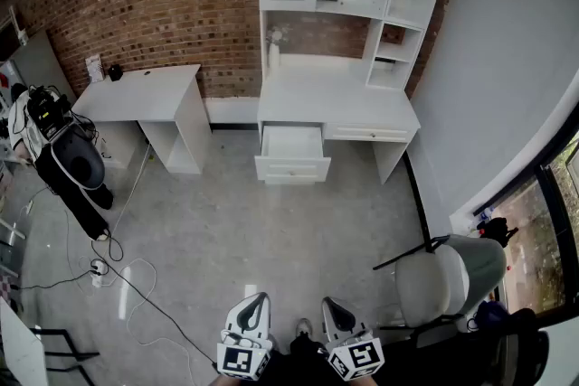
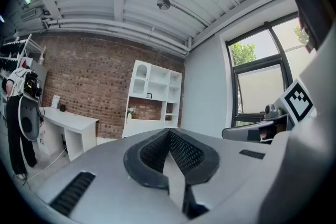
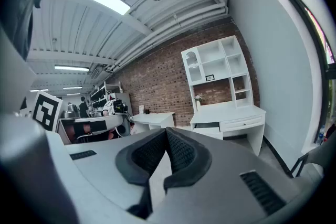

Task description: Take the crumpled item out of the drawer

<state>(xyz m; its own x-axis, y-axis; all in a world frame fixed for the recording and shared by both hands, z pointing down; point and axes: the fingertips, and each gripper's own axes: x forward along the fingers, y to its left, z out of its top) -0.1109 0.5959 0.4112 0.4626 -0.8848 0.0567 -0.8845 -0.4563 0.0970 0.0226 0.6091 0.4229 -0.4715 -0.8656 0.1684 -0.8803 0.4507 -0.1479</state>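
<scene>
Drawer: open under white desk, well apart from me; crumpled item presumably inside, not discernible from here. Left gripper, right gripper: both with jaws together, empty. I expect something light, soft, springy; I'd pinch a raised fold.

The drawer is white and stands pulled well out from under the left end of the desk's front edge, level and square to it. Its front panel faces the room and its top is open. The inside looks pale, and its contents are too small to tell.
</scene>
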